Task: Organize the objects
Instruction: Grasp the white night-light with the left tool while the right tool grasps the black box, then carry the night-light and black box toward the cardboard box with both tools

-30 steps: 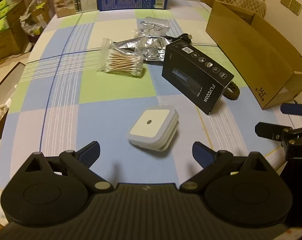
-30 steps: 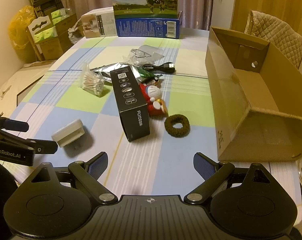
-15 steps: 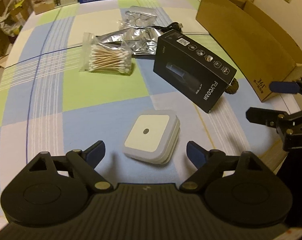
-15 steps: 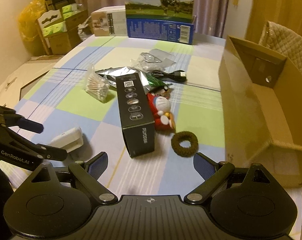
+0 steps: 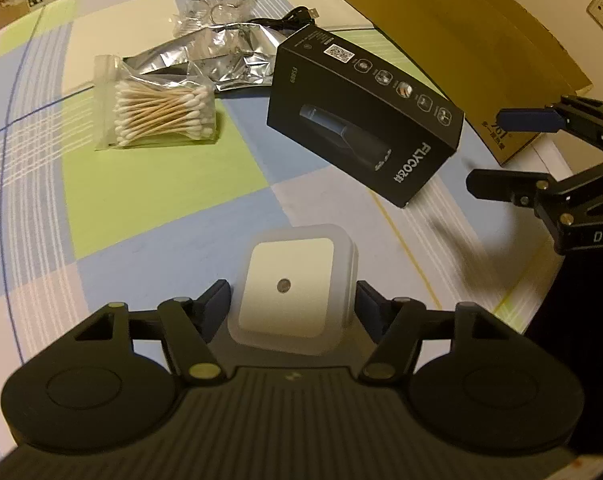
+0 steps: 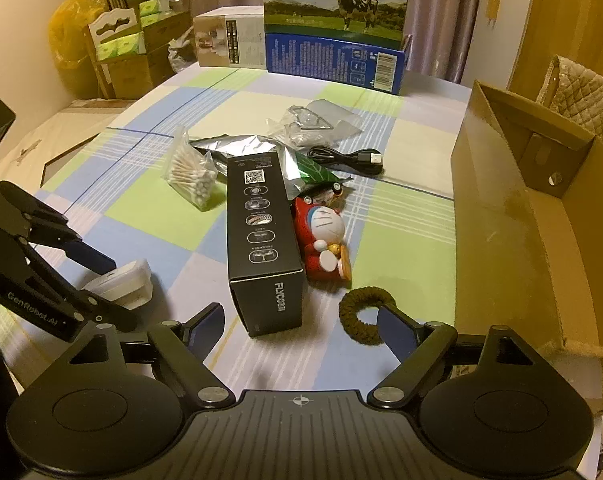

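Observation:
A white square night light lies on the checked tablecloth between my left gripper's fingers. The jaws are closing and both pads touch its sides. In the right wrist view the left gripper straddles the same light. My right gripper hovers over the near end of a black FLYCO box, its jaws wide and closing a little, with nothing gripped. Its right finger overlaps a brown hair tie. A red cat toy lies beside the box.
A bag of cotton swabs, foil pouches and a black USB cable lie behind. An open cardboard box stands at the right. A milk carton box stands at the table's far edge.
My left gripper came down over the night light and its fingers narrowed onto its sides. The right gripper moved forward toward the black box and hair tie, its fingers drawing in slightly.

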{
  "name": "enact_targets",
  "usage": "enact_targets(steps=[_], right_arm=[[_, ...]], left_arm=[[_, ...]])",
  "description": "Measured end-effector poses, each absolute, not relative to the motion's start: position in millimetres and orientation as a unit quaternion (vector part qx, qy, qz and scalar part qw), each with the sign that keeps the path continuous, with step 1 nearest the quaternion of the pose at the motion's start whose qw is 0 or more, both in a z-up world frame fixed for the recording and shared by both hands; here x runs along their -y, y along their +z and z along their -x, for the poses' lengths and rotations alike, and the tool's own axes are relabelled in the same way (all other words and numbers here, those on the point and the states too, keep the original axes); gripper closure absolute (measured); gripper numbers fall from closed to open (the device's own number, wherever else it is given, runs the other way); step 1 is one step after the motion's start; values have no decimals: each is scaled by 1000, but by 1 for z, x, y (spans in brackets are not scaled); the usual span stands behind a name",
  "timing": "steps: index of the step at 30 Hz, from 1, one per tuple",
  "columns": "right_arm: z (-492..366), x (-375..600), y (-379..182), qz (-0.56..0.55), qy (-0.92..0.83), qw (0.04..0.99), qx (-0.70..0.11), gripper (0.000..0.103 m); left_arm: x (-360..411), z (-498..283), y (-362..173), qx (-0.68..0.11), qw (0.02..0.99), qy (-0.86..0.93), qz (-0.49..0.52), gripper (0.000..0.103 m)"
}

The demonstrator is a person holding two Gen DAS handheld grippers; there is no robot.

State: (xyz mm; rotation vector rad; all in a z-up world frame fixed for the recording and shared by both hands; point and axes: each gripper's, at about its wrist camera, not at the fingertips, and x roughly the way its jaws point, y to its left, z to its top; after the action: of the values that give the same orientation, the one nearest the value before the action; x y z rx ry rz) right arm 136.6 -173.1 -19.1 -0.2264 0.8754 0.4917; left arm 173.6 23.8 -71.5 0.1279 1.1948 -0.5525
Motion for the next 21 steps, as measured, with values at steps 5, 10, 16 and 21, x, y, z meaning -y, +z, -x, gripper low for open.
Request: enact_targets(steps=[5, 10, 16, 21], right_arm=[[-142, 169, -21, 108, 242, 869, -418, 22], [-149, 163, -22, 112, 256, 865, -417, 23], [-161, 152, -21, 117, 276, 861, -411, 28], [-176, 138, -25, 127, 286, 855, -414, 38]], left_arm=[[-31, -184, -80, -569, 776, -270, -33, 41], [-34, -180, -79, -571, 779, -258, -12, 42], [-42, -168, -68, -556, 799, -229, 8, 42], [-51, -169, -60, -548, 810, -208, 14, 42]])
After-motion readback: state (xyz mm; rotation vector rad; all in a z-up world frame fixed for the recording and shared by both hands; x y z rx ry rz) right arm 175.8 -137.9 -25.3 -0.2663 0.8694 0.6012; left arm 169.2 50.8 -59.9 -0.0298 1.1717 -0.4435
